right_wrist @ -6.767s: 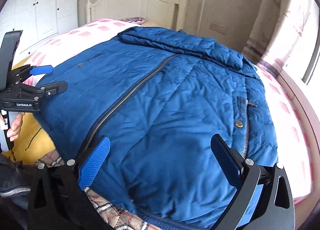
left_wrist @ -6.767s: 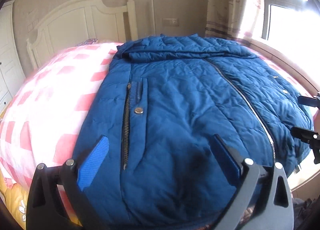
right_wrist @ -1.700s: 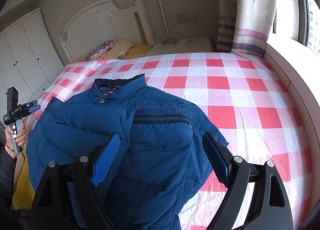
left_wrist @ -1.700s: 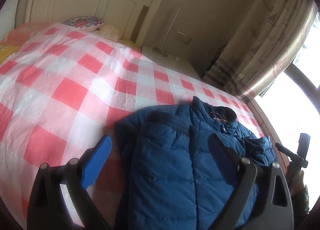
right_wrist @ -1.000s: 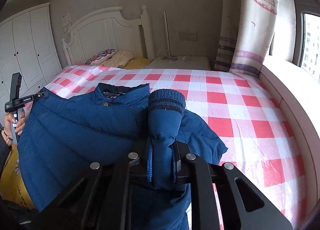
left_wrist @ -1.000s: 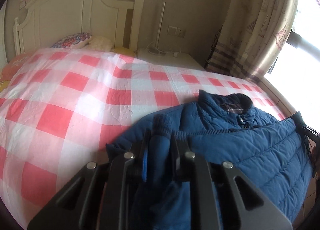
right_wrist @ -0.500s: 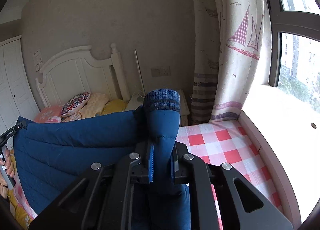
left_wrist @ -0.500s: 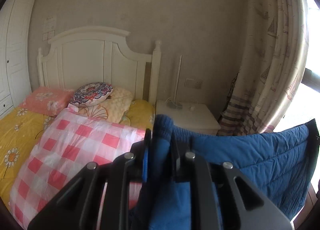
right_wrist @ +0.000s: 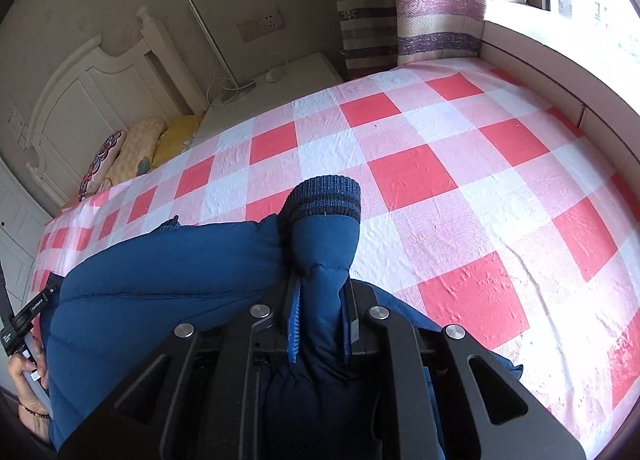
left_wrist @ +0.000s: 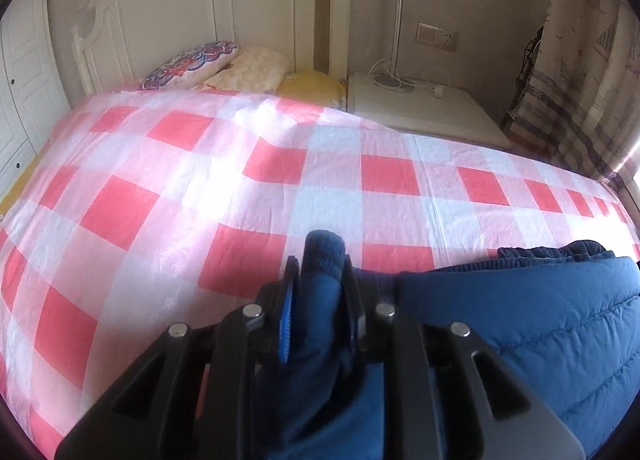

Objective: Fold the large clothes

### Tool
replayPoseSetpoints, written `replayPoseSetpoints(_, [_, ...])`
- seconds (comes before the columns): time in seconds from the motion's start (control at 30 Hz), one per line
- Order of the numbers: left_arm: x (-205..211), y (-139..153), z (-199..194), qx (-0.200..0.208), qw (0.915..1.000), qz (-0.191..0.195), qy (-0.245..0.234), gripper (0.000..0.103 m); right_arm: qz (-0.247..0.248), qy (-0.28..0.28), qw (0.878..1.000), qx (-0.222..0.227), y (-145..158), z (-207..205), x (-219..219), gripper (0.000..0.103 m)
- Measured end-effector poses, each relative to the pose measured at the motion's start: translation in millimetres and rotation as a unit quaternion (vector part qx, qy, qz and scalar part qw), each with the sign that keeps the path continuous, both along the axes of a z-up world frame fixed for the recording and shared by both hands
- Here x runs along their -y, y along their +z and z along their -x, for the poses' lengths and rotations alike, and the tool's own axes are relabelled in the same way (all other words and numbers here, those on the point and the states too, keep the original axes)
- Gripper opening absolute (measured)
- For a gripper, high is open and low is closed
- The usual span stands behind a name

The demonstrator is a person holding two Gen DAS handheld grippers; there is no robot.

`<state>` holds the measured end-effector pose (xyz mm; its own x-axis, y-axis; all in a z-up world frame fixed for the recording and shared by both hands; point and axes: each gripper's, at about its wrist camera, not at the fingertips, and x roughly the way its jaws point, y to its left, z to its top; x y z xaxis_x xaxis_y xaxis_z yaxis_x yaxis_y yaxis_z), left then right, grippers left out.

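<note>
I hold the padded, quilted blue jacket [right_wrist: 160, 300] by both sleeves above the bed with the red-and-white checked cover [left_wrist: 200, 180]. My left claw [left_wrist: 318, 316] has the ribbed knit cuff [left_wrist: 323, 256] between its pads; its jaws have just been opening a little, yet the cloth is still pinched there. My right claw [right_wrist: 320, 320] is fully closed on the other sleeve, with that sleeve's striped knit cuff [right_wrist: 322, 196] standing out beyond the pads.

Handling, as I judge it: the jacket is soft, bulky and springy, light for its size, with a smooth shell that may slip. The ribbed cuffs and seams give the surest hold; a pinch on padding alone is likely to creep.

Not visible: the hem, the zip and the jacket's front, all cut off below both claws. In the right view the jacket body hides most of the left claw. I cannot tell whether the jacket body touches the bed.
</note>
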<state>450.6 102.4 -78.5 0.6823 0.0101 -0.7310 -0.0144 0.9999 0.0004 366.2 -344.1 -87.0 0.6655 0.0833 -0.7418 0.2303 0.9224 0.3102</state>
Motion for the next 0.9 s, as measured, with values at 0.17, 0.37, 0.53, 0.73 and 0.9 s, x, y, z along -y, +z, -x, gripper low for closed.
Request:
replayPoseSetpoints(0.17, [0, 23, 6, 0.026, 0.9996, -0.002, -0.014, 0.021, -0.063, -0.004, 0.998, 0.015, 25, 14, 15, 0.013])
replayPoseSetpoints(0.37, [2, -2, -7, -0.037, 0.9983, -0.046, 0.005, 0.039, 0.012, 0.006, 0.999, -0.04, -6, -4, -1, 0.024])
replayPoseSetpoints(0.53, [-5, 2, 3, -0.017, 0.9963, -0.067, 0.052, 0.078, 0.056, -0.023, 0.998, -0.003, 22, 12, -2, 0.071])
replayPoseSetpoints(0.73, [19, 79, 41, 0.118, 0.9899, -0.057, 0.054, 0.098, 0.075, 0.053, 0.993, 0.076, 86, 17, -58, 0.071])
replayPoseSetpoints(0.9, [103, 76, 31, 0.074, 0.9942, -0.07, -0.035, 0.101, 0.171, 0.167, 0.97, 0.045, 73, -9, -158, 0.071])
